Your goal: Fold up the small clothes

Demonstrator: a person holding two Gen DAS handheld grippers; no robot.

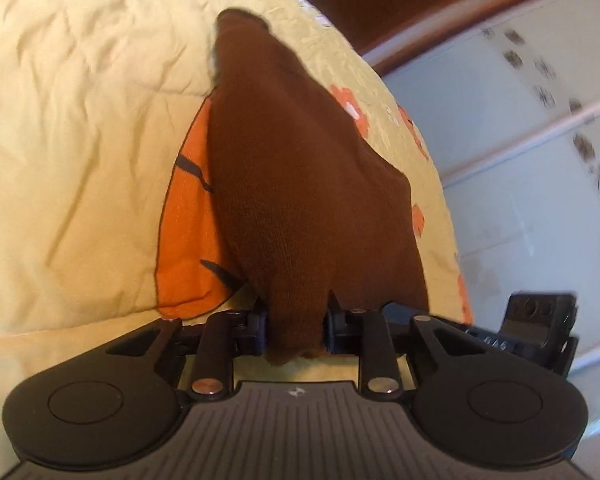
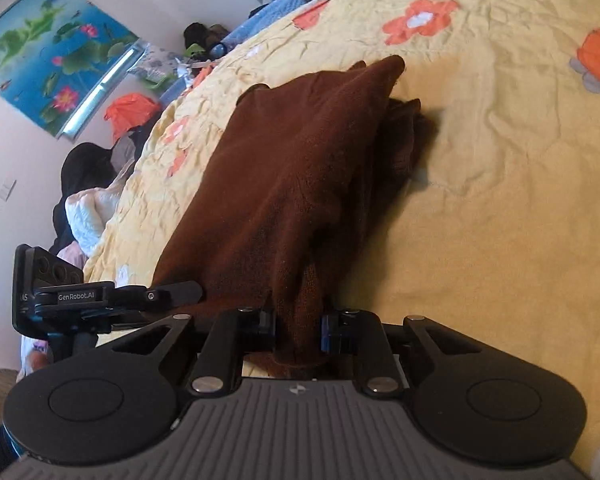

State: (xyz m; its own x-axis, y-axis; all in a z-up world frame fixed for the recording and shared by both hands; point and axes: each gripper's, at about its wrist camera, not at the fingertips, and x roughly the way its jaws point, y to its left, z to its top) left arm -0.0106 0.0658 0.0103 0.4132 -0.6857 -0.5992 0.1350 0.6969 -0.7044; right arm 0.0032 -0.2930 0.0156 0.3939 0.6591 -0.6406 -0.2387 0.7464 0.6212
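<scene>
left gripper [image 1: 296, 320]: jaws clamped on brown garment [image 1: 300, 184] edge
right gripper [image 2: 298, 328]: jaws pinching other edge, lifting it off bed [image 2: 480, 220] to fold

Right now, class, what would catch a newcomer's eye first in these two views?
A brown cloth fills the middle of both views, pinched in the left gripper and right gripper, their jaws shut on it. Under it lies a yellow bedspread with orange flowers.

"GenRobot.AI" on black gripper mount [image 2: 80, 298]
</scene>
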